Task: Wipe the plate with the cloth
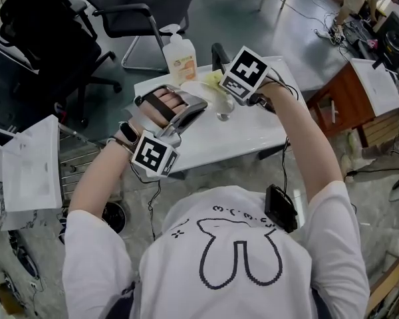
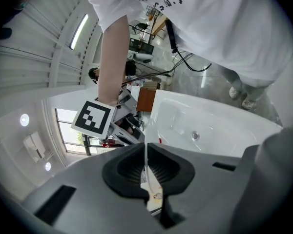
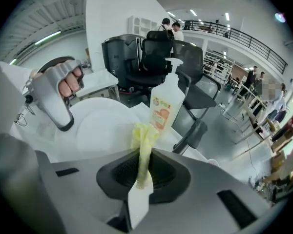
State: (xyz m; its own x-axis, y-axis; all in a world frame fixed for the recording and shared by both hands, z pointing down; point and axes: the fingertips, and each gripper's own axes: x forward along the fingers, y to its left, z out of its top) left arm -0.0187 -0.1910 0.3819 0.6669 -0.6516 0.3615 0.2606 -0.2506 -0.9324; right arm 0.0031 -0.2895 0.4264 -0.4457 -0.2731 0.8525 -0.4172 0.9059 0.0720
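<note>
My left gripper (image 1: pixel 194 108) is shut on the rim of a white plate (image 3: pixel 100 126) and holds it over the white table (image 1: pixel 253 135). In the left gripper view the plate shows only as a thin white edge (image 2: pixel 146 152) pinched between the pads of the left gripper (image 2: pixel 146 172). My right gripper (image 3: pixel 142 172) is shut on a bunched yellow cloth (image 3: pixel 144 138), which hangs just above the plate's near right side. In the head view the cloth (image 1: pixel 213 80) sits beside the right gripper's marker cube (image 1: pixel 246 74).
A pump bottle with an orange label (image 1: pixel 180 58) stands at the table's far edge, close behind the plate. Black office chairs (image 1: pixel 143 12) are beyond the table. A wooden cabinet (image 1: pixel 349 102) is to the right, and a white bag (image 1: pixel 30 165) to the left.
</note>
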